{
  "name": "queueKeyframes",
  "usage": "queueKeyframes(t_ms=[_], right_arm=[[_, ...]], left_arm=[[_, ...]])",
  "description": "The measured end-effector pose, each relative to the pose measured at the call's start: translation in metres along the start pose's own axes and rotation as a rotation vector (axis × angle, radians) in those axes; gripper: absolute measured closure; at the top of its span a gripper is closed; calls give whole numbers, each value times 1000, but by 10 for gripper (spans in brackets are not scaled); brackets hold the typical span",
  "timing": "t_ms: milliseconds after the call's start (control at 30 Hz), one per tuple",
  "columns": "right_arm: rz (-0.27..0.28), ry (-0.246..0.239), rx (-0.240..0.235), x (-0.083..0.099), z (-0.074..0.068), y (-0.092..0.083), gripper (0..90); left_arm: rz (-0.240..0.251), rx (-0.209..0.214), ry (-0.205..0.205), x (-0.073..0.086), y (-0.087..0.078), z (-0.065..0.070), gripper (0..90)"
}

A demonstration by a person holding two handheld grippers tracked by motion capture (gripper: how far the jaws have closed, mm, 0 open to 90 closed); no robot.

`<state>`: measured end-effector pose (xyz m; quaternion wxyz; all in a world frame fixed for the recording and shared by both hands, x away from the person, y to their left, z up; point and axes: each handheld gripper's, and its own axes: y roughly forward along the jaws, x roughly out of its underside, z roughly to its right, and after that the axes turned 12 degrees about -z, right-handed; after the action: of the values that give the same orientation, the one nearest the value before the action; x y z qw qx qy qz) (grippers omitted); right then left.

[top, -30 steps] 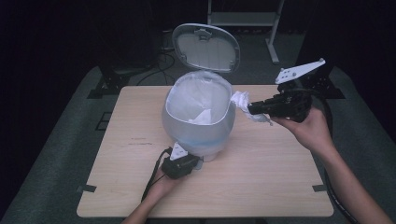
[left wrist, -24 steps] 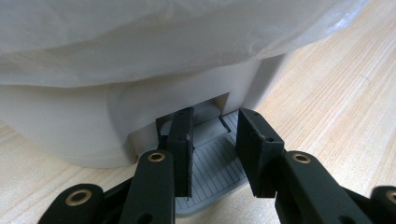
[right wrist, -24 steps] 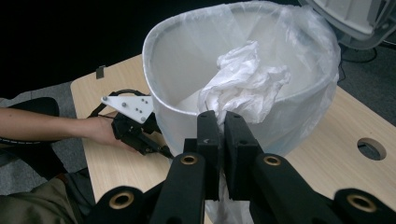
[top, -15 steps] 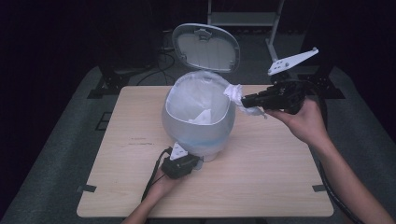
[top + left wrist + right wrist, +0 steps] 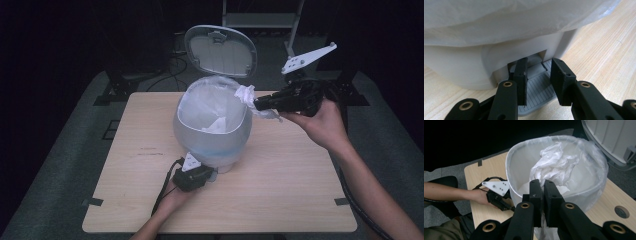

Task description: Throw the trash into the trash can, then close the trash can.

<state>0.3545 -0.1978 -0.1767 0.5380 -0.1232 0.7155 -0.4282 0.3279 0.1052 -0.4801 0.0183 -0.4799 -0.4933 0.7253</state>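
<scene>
Right claw (image 5: 261,103) clamped on crumpled tissue (image 5: 554,166), held over bin (image 5: 212,145) rim, at open mouth. Tissue bunched, hanging below claw tips, no clear long axis. Lid (image 5: 220,50) upright behind. Left claw (image 5: 537,82) pressed on grey pedal (image 5: 536,93) at bin foot, jaws drawn close though gapped, nothing gripped. Pedal ribs seen in left gripper view; high view shows worktop (image 5: 300,190).

A light wooden table (image 5: 300,200) is carrying a white pedal bin (image 5: 212,142), which is sitting just behind the table's centre.
</scene>
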Motion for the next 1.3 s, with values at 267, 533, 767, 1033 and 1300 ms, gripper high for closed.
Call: queueKeyframes(t_ms=[267, 533, 767, 1033, 1300], right_arm=[[7, -15, -18, -17, -2, 5, 852], [-1, -14, -23, -27, -1, 10, 852], [3, -17, -30, -35, 1, 15, 852], [-3, -19, -44, -44, 4, 25, 852], [-10, -28, -53, -54, 4, 37, 852]], left_arm=[[-2, 0, 1, 0, 0, 0, 671], [-1, 1, 0, 0, 0, 0, 670], [-2, 1, 1, 0, 0, 0, 671], [-1, 1, 1, 0, 0, 0, 670], [-2, 0, 1, 0, 0, 0, 670]])
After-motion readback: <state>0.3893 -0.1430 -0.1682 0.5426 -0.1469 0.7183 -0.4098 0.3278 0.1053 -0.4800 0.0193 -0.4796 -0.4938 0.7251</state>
